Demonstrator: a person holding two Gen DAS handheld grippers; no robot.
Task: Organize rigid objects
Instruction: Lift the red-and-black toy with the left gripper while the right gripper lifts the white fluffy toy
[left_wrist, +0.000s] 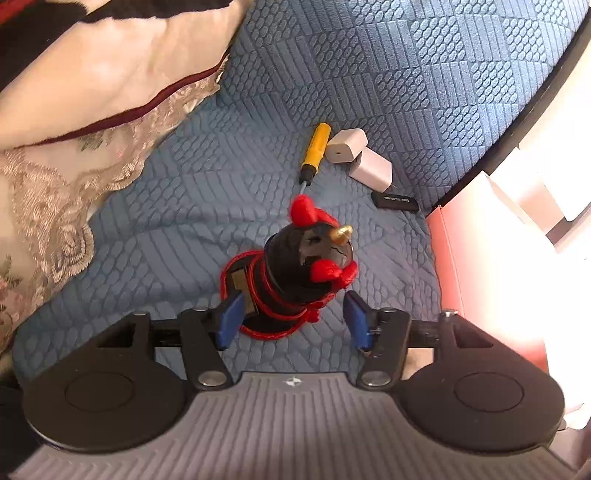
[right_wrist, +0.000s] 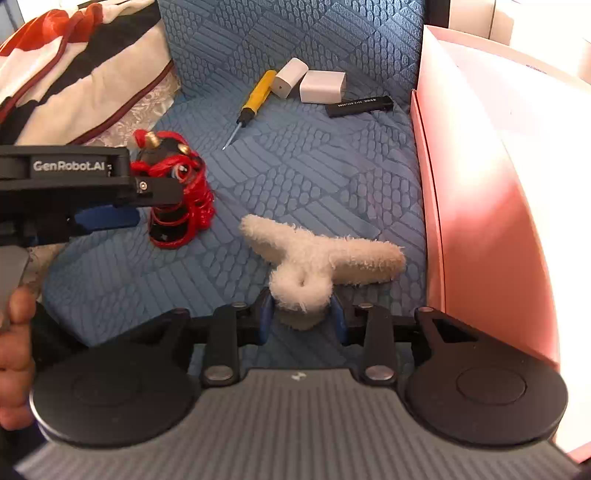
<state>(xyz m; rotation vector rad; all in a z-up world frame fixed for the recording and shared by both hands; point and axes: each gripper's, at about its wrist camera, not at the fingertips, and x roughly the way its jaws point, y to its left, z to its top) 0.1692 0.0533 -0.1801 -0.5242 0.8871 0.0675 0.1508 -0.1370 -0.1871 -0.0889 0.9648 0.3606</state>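
Blue quilted bed cover (right_wrist: 314, 166) carries everything in view. Far left: a cream and dark pillow (right_wrist: 85, 74) with lace trim. Beside it, the left tongs (left_wrist: 293, 319) sit around a black figurine with red trim (left_wrist: 306, 266), which stands upright on the cover; the jaws are partly open, the left blue pad touching or nearly touching its base, the right pad clear of it, so no grip shows. In the right wrist view the same figurine (right_wrist: 173, 199) stands just beyond the left tool's tip, with a person's hand (right_wrist: 14, 354) on that tool's handle at the frame edge.

Centre: the right tongs (right_wrist: 301, 314) are narrow, pads pressed on the loop of a fluffy cream clip-shaped item (right_wrist: 321, 258) whose two arms point away from the camera.

Further back, left to right: yellow-handled screwdriver (right_wrist: 255, 96), two white chargers (right_wrist: 310, 83) touching each other, flat black stick (right_wrist: 360, 105).

Right edge: pink box (right_wrist: 480, 184), standing open, wall beside the cover.
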